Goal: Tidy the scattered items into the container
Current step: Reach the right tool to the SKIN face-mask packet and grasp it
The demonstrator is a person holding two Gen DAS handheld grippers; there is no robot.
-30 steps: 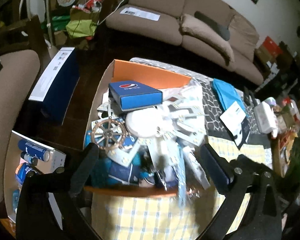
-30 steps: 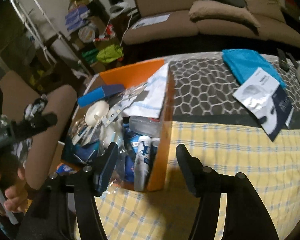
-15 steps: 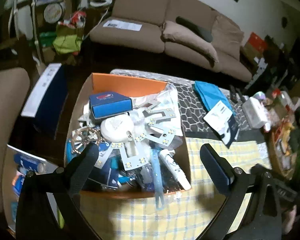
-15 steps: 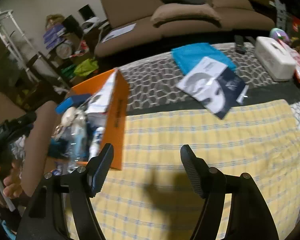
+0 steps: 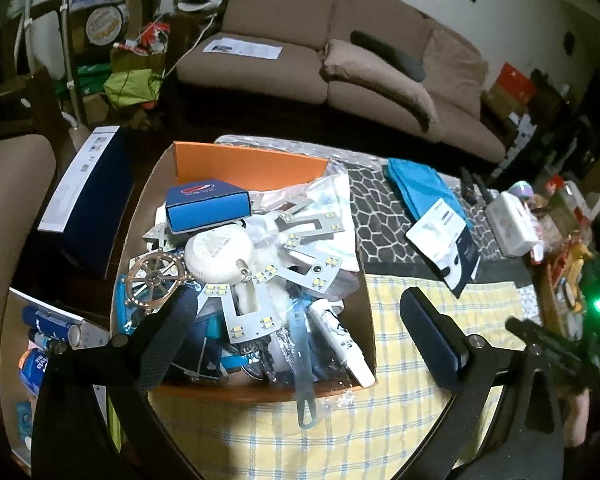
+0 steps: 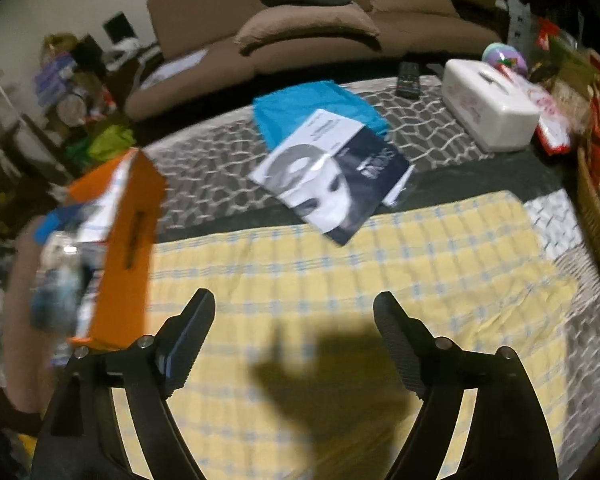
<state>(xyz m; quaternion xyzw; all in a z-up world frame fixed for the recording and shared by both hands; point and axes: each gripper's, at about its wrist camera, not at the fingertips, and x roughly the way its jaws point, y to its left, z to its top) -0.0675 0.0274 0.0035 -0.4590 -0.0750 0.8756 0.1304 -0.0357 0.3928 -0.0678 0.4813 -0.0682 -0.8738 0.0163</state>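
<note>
Now the right claw, empty with jaws opening, should go for the packet lying ahead beyond the yellow cloth, well right of the box, and pinch its near edge.

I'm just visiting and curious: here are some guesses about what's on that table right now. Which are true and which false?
1. The orange box is piled with items. True.
2. The face-mask packet lies inside that box. False: it lies out on the table, partly over the blue cloth.
3. The right gripper holds nothing. True: its jaws are opening over bare yellow checked cloth.
4. The white tissue box stands on the sofa. False: it stands on the table.
</note>
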